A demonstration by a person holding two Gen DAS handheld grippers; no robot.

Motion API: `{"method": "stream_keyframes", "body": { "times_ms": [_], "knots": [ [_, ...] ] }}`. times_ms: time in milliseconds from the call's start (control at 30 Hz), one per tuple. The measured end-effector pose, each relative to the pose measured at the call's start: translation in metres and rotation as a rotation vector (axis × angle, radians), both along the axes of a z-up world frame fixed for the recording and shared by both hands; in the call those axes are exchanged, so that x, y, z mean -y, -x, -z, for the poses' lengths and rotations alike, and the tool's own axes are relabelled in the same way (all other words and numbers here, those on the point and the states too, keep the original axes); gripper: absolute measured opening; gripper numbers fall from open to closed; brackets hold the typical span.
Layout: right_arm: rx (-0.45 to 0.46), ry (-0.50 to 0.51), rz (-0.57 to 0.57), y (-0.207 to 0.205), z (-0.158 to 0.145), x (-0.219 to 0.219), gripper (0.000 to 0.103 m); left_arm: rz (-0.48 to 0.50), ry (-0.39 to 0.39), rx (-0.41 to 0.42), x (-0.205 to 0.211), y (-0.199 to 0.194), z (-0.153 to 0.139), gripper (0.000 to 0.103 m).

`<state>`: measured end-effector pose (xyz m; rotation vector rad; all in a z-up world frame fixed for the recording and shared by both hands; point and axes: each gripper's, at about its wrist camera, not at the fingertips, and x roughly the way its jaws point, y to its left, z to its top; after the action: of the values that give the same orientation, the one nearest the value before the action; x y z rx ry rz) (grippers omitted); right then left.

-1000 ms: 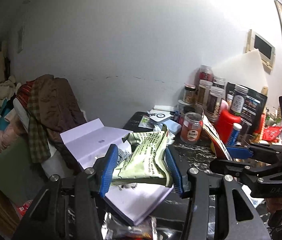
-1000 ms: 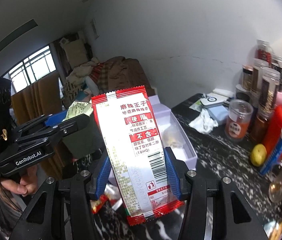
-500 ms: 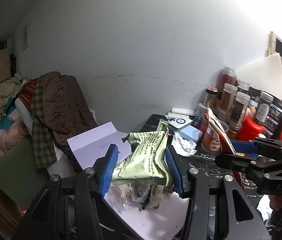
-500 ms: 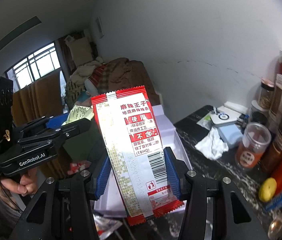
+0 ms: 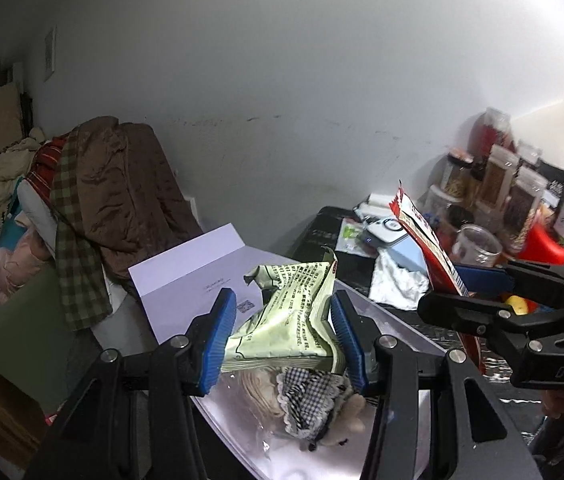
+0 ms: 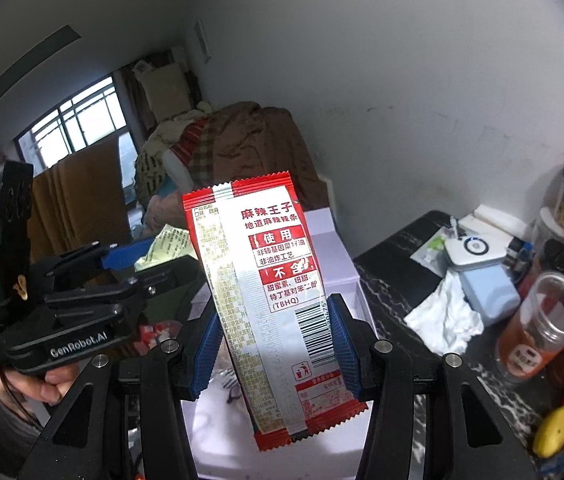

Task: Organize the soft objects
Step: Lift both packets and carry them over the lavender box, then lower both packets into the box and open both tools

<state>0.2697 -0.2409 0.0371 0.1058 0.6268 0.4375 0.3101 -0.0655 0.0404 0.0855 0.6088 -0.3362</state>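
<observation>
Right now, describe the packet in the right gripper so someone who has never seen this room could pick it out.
Start at the open white box at the end of the dark marble counter. Above it, the right gripper clamps an upright red snack packet. Unlike the crumpled pale green packet in the left gripper, it is flat, red-edged, with a white back panel, red Chinese lettering and a barcode.

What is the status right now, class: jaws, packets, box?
Left gripper shut on green packet. Right gripper shut on red packet. Both above open white box; checked cloth item already inside, beneath green packet.
</observation>
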Motion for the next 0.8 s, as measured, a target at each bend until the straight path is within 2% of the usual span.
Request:
{"method": "stream_keyframes", "body": {
  "times_ms": [200,333,400,467,800],
  "knots": [
    [-0.038,0.028,-0.005,-0.025,0.019,0.0,0.05,0.003,-0.041,-0.036,0.013,-0.018,0.02,0.049],
    [-0.068,-0.018,0.002,-0.034,0.037,0.005,0.051,0.021,-0.075,-0.059,0.023,-0.024,0.033,0.049],
    [-0.119,0.027,0.015,-0.043,0.046,0.002,0.051,0.026,-0.081,-0.071,0.025,-0.028,0.04,0.049],
    [-0.112,0.082,0.026,-0.045,0.052,-0.002,0.05,0.035,-0.081,-0.102,0.027,-0.033,0.048,0.049],
    [-0.187,0.064,0.02,-0.056,0.069,-0.004,0.051,0.02,-0.119,-0.179,0.031,-0.049,0.076,0.049]
  ]
}}
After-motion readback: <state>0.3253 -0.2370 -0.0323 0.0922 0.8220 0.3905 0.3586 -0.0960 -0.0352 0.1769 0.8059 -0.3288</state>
